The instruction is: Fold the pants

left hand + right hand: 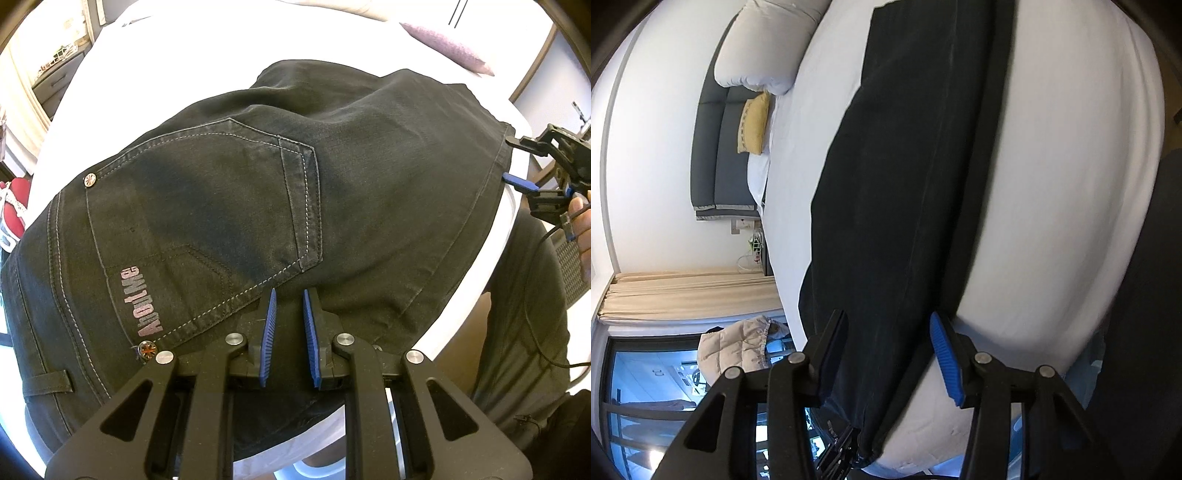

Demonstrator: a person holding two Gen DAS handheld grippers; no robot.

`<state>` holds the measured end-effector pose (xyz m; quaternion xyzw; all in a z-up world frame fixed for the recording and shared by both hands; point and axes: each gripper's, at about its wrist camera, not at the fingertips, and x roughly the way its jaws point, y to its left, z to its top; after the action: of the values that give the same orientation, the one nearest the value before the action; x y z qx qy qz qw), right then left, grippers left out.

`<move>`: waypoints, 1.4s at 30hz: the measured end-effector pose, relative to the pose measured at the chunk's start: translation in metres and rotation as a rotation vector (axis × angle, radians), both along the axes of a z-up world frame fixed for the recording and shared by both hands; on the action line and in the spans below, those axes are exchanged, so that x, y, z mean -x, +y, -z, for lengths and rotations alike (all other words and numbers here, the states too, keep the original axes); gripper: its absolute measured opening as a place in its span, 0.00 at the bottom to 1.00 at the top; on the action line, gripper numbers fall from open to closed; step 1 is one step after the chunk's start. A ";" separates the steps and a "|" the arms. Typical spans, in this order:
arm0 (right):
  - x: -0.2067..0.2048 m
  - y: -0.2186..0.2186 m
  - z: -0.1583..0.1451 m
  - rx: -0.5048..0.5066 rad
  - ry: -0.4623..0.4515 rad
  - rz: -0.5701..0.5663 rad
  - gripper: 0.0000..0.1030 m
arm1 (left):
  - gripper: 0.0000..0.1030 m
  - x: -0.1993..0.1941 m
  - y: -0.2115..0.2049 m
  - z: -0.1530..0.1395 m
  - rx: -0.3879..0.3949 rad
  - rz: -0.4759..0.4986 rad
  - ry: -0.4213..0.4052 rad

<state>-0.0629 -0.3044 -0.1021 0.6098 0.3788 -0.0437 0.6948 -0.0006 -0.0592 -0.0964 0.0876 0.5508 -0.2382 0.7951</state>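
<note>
Black jeans (221, 192) lie on a white bed (92, 110), back pocket with pale stitching and an "About Me" print facing up. My left gripper (290, 295) hovers over the seat of the jeans near the bed's front edge, jaws slightly apart with nothing between them. In the right wrist view the jeans (905, 166) stretch away as a long dark band. My right gripper (886, 321) is open and straddles the near end of the jeans. It also shows in the left wrist view (517, 162) at the jeans' far right edge.
The bed edge (480, 266) curves along the right. A purple cushion (447, 48) lies at the far side. In the right wrist view a white duvet (764, 40), yellow pillow (753, 122), grey headboard (720, 155), curtain and window stand to the left.
</note>
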 end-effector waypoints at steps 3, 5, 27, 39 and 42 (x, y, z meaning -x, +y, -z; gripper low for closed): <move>-0.001 0.003 0.003 -0.020 0.004 -0.007 0.48 | 0.15 0.000 0.000 0.000 0.000 0.000 0.000; -0.001 0.004 0.004 -0.037 0.007 -0.016 0.46 | 0.14 0.001 0.000 0.000 0.000 0.000 0.000; 0.001 0.030 0.026 -0.046 0.033 -0.090 0.02 | 0.15 0.004 0.003 -0.005 -0.003 0.058 0.048; -0.025 0.072 0.008 -0.050 -0.052 -0.209 0.36 | 0.15 0.014 0.014 -0.009 0.023 0.038 0.054; -0.042 0.103 0.016 -0.074 -0.043 -0.300 0.31 | 0.15 0.015 0.015 -0.009 0.022 0.042 0.055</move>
<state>-0.0209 -0.2017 -0.1184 0.5723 0.4521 0.0876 0.6785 -0.0160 -0.0445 -0.0872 0.0837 0.5679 -0.2634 0.7753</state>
